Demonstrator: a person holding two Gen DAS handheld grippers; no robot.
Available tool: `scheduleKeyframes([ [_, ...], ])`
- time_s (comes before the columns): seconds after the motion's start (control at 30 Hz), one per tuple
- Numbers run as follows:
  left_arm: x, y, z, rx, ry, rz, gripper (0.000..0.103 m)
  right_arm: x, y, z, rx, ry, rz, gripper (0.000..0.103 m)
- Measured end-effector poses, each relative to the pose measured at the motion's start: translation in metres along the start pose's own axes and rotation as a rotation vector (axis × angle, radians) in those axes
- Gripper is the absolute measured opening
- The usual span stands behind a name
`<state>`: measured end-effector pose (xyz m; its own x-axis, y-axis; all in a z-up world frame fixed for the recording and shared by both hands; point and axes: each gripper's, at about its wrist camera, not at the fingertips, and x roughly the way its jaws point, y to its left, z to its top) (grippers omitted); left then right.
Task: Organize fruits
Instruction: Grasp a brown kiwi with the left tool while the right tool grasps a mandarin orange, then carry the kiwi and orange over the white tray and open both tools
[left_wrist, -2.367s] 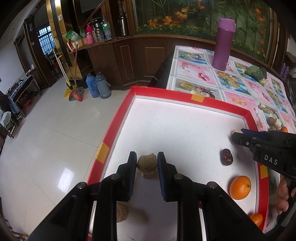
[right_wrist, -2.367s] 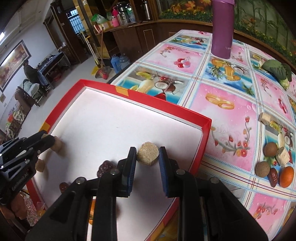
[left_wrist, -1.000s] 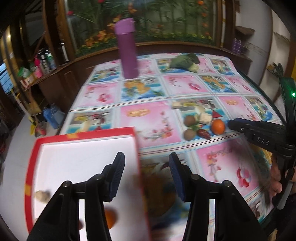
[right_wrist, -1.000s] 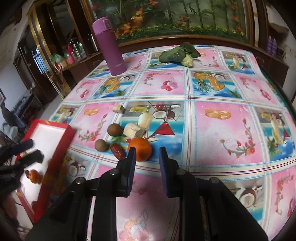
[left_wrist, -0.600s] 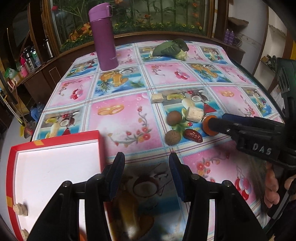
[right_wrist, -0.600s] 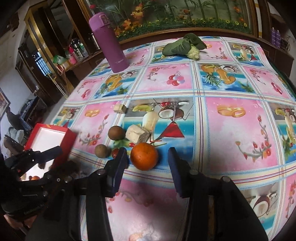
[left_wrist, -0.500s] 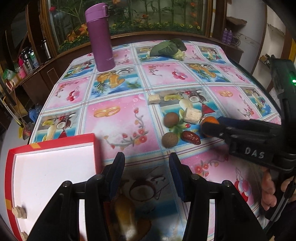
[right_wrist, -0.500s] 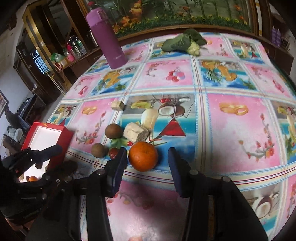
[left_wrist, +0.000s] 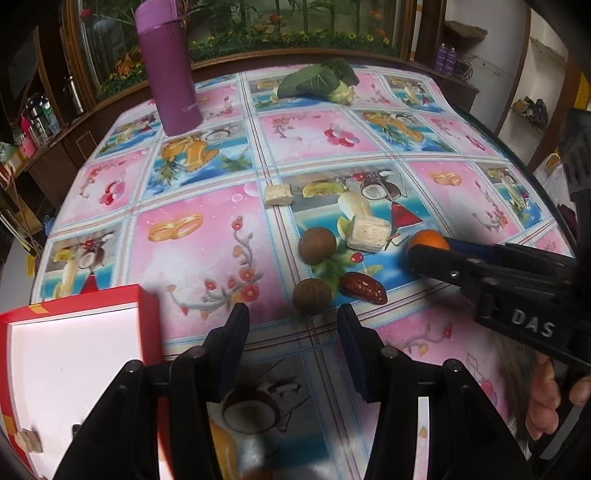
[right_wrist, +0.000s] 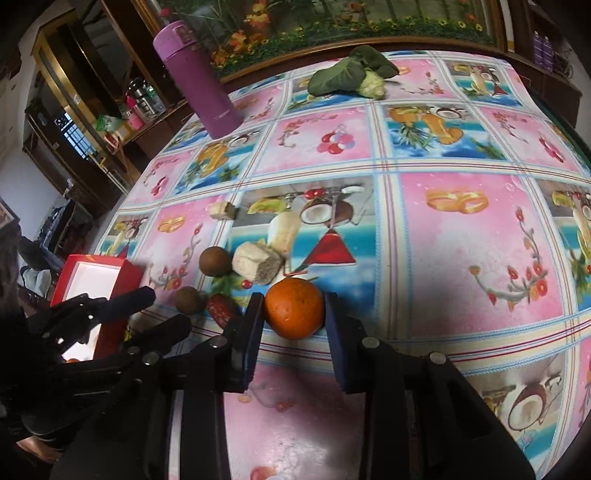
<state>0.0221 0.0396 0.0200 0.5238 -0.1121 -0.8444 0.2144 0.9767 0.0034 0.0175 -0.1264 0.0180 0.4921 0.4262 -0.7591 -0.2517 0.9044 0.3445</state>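
Here, orange between spread right gripper fingers, on tablecloth

The orange sits between the right gripper's fingers. Left of it lie a date and two round fruits, with a block behind. The tray lies far left; the flask stands behind.

I see an orange sitting on the tablecloth, a red date and two brown round fruits just left of it, near the red-rimmed tray.
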Motion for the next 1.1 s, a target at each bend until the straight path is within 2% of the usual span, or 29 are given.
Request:
scheduleKeyframes([
  [0.2,0.012,0.001,0.005,-0.035,0.010,-0.007,0.048,-0.005,-0.001,0.001,0.002,-0.016,-0.001,0.035],
  [0.3,0.013,-0.001,0.006,-0.039,0.002,-0.012,0.037,-0.007,-0.001,0.000,-0.002,-0.021,-0.006,0.035],
  [0.37,0.013,0.001,0.007,-0.047,-0.003,-0.016,0.023,-0.007,-0.002,0.000,0.001,-0.023,-0.004,0.035],
  [0.4,0.013,0.001,0.007,-0.047,-0.005,-0.016,0.021,-0.007,-0.003,0.000,0.001,-0.025,-0.006,0.035],
  [0.6,0.007,0.004,0.004,-0.071,-0.023,-0.018,0.021,-0.008,-0.003,0.000,0.000,-0.037,-0.011,0.035],
  [0.83,-0.045,0.018,-0.012,-0.117,-0.131,0.035,0.021,-0.015,-0.002,-0.004,-0.005,-0.069,-0.004,0.035],
  [1.0,-0.094,0.049,-0.037,-0.175,-0.219,0.094,0.021,-0.019,0.010,-0.011,-0.004,-0.086,0.031,0.035],
  [1.1,-0.119,0.077,-0.058,-0.216,-0.249,0.147,0.021,-0.023,0.031,-0.016,-0.021,-0.091,0.066,0.035],
])
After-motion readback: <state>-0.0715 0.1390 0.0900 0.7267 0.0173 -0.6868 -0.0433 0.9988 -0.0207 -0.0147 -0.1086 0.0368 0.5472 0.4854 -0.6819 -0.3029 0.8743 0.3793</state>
